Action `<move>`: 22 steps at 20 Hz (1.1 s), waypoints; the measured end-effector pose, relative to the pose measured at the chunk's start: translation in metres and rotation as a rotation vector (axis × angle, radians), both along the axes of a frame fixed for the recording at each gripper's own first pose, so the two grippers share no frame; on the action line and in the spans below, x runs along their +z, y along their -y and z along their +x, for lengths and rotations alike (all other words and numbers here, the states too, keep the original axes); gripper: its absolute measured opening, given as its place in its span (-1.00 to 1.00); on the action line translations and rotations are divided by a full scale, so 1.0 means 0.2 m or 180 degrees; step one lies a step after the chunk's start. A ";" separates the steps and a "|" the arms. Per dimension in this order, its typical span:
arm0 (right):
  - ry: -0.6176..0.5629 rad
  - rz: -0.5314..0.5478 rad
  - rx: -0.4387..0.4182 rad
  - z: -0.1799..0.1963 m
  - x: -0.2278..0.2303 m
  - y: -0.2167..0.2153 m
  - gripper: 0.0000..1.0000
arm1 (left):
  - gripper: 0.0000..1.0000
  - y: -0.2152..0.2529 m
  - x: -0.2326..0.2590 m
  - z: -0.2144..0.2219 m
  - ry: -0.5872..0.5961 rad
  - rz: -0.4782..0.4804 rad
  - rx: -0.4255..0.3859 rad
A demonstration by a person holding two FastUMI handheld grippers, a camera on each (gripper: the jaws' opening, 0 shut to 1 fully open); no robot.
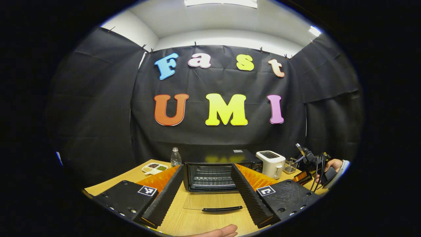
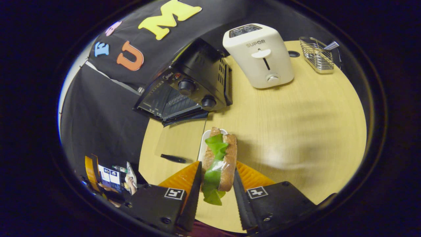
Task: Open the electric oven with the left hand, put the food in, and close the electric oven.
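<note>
In the left gripper view I have my left gripper (image 1: 206,187) spread wide with nothing between its fingers, held above the wooden table (image 1: 197,220) and facing the electric oven (image 1: 217,171), which sits toward the table's back edge. The oven's glass door (image 1: 213,201) lies folded flat on the table toward me, its dark handle (image 1: 222,208) at the near end, and I can see the wire rack (image 1: 210,179) inside the open cavity. A white toaster (image 1: 271,163) stands just beside the oven on its right, with a small wire basket (image 1: 290,166) beyond it; a water bottle (image 1: 175,157) and a divided dish of grains (image 1: 154,168) sit near the back left corner. At the right edge I see a hand (image 1: 332,164) holding the other gripper. In the right gripper view my right gripper (image 2: 217,184) is pinching the sandwich (image 2: 219,159), both fingers pressing on its bread sides with green lettuce hanging out of the filling. The sandwich is held over the table's middle, in front of the open oven door, with a white plate (image 2: 205,140) partly hidden behind it.
</note>
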State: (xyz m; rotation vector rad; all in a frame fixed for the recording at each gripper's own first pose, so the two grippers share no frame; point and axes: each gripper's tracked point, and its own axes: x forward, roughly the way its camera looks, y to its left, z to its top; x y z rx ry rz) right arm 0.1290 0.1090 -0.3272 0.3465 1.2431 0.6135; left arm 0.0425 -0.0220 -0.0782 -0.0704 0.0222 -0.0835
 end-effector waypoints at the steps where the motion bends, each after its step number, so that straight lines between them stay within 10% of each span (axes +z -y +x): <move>1: 0.0009 -0.0002 0.0006 0.00 0.01 0.00 0.03 | 0.88 -0.01 -0.01 0.00 -0.0004 -0.0045 0.0005; 6: 0.0089 0.0017 -0.0060 -0.06 0.09 -0.01 -0.37 | 0.89 -0.09 -0.02 -0.04 0.0006 -0.0124 0.0016; 22: 0.0479 0.0769 -0.0248 -0.26 0.38 -0.57 -0.19 | 0.89 -0.27 -0.05 -0.14 0.0098 -0.0307 -0.0044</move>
